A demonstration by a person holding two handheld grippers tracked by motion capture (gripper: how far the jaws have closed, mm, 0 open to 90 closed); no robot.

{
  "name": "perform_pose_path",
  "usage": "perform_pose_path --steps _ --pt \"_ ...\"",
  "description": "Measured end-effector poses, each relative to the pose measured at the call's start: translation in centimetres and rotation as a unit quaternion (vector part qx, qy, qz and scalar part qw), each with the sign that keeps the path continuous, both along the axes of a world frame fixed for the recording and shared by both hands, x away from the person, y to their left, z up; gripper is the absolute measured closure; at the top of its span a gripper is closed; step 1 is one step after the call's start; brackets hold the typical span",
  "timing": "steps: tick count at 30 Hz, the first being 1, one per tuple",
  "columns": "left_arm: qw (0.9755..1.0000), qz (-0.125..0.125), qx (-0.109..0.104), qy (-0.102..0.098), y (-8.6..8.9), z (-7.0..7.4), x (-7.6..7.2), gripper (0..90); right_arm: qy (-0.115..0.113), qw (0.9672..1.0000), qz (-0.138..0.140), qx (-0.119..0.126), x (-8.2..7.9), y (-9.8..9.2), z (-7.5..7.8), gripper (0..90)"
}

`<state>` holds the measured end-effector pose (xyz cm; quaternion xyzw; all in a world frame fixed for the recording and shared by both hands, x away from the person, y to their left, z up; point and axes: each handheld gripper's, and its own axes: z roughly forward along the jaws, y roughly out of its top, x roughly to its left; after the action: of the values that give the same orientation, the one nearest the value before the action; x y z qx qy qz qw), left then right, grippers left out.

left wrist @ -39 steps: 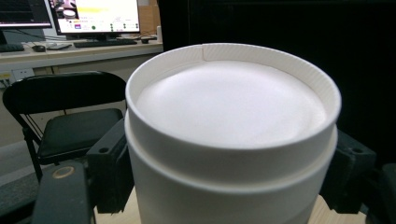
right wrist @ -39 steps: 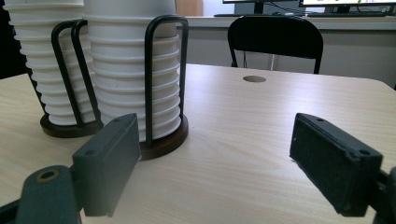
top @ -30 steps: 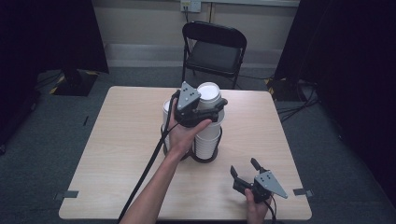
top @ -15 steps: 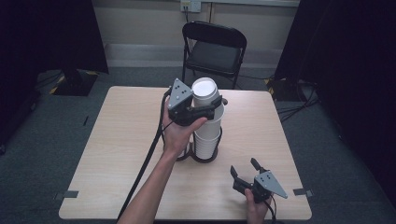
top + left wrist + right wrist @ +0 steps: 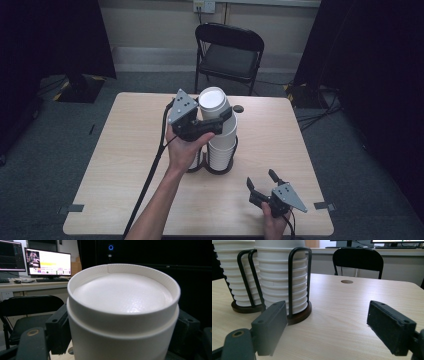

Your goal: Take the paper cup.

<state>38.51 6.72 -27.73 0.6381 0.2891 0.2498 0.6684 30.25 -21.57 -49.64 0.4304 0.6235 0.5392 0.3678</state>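
Observation:
My left gripper [image 5: 220, 114] is shut on a white paper cup [image 5: 212, 99], bottom up, at the top of a tall stack of white cups [image 5: 223, 144] in a black wire holder [image 5: 220, 169] at mid table. In the left gripper view the cup [image 5: 122, 305] stands close between the black pads [image 5: 58, 327]. My right gripper [image 5: 261, 178] rests open near the table's front right edge, with nothing between its jaws. In the right gripper view it [image 5: 329, 327] faces two ribbed cup stacks [image 5: 279, 277] in the wire holder [image 5: 290, 282].
A black folding chair [image 5: 229, 55] stands behind the light wooden table [image 5: 125, 150]. A small round hole [image 5: 238, 108] lies in the tabletop behind the holder. The left gripper's cable [image 5: 150, 175] trails along the forearm. Dark curtains flank the room.
My left gripper has shifted to the left with the cup still in its grip, and the cup's top has moved left with it. The right gripper has stayed in place.

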Motion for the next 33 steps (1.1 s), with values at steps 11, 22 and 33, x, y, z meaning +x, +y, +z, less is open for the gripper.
perform_pose_path --steps 11,22,33 --pt "0.9999 -0.013 0.006 0.0 1.2 -1.2 -1.1 20.5 -0.001 1.0 -0.001 -0.001 0.0 0.0 0.0 15.8" --pt "0.9993 -0.017 -0.012 0.031 1.9 -2.5 -2.2 20.5 -0.002 1.0 -0.005 -0.003 0.0 0.1 0.0 15.8" --pt "0.9985 -0.019 -0.003 0.051 2.5 -4.8 -3.0 20.5 -0.003 1.0 -0.004 -0.003 -0.1 0.1 0.0 15.7"
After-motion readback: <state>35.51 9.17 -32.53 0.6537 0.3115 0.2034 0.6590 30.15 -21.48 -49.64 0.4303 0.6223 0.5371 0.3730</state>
